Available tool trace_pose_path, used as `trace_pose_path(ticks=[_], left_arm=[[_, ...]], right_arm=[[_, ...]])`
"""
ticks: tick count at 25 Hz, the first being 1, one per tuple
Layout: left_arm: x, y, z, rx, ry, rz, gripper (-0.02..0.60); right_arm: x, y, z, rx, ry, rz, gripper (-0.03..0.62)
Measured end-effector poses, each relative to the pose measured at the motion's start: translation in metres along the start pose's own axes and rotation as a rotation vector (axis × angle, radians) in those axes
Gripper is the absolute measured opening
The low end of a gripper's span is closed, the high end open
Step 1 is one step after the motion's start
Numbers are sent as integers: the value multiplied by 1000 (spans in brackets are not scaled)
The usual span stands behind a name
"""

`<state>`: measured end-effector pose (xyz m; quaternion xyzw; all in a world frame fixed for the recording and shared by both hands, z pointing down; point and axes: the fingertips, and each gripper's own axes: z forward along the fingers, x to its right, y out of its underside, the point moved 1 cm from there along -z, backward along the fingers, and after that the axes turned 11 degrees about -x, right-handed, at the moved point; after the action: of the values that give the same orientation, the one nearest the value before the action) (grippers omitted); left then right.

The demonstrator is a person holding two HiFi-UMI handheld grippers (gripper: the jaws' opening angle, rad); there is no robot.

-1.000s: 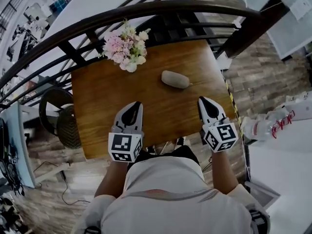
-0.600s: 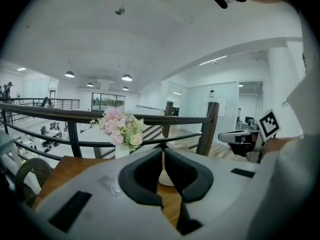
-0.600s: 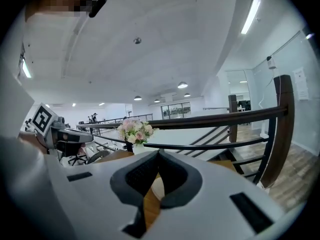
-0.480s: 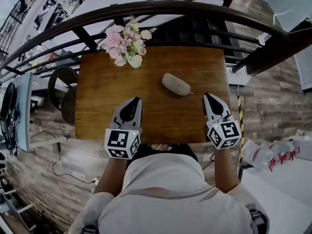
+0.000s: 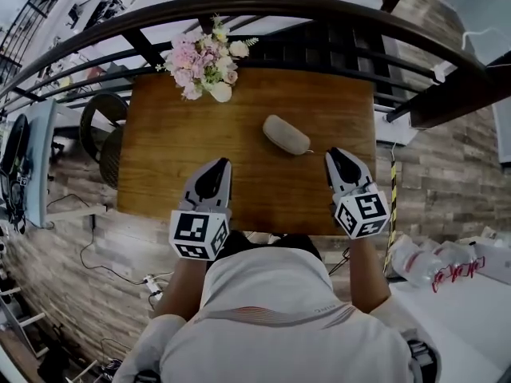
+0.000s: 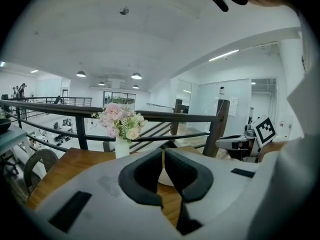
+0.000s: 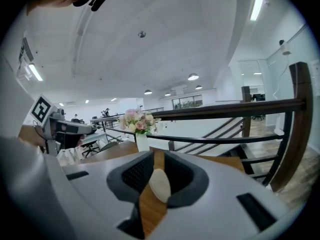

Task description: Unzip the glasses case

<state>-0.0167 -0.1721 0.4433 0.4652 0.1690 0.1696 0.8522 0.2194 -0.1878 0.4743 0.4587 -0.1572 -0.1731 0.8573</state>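
Landmark: flower vase (image 5: 206, 61), pink/white blooms, stood at far-left corner of the wooden worktop (image 5: 168, 158), just before the dark railing (image 5: 263, 10).
Glasses case (image 5: 286, 134): grey, oval, seen closed. Laid flat on worktop, right of the vase & nearer the person, well apart from it. Small tab seen at the end turned away from the vase.
L gripper (image 5: 221, 164): jaws brought together, nothing held. Held over worktop's near part, nearer the person than the vase & roughly in line w/ it. In L gripper view the vase (image 6: 121, 126) is seen just left of the gripper tips (image 6: 163, 151).
R gripper (image 5: 332, 155): jaws parted only narrowly, having just been opening; nothing between the pads. Bare wood & the case (image 7: 160, 185) are seen beyond, through the gap (image 7: 154, 156). Placed far right of the vase, past the case, tips just beside the case's tab end; contact can't be told.
Vase in R gripper view (image 7: 140, 126): seen up-left of the tips.
Both grippers: pointed away from the person, tilted slightly down.
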Motion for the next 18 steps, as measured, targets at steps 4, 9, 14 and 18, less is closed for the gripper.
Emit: trace_pose_path(ticks=[4,9,14,18], left_arm=[[-1,1,2,-5,17,-4,25],[-10,12,4,-29,31,-18,25],[-21,27,4,-63,29,-42,25],[-30,38,7,-92,23,-60,25]], right_arm=[[-7,17,26,-120,-47,-70,241],[-14,52,70,-285,-57,-201,385],[-10,93,120,-434,-56,-375,413],[-1,118,155,-519,-69,-464,417]])
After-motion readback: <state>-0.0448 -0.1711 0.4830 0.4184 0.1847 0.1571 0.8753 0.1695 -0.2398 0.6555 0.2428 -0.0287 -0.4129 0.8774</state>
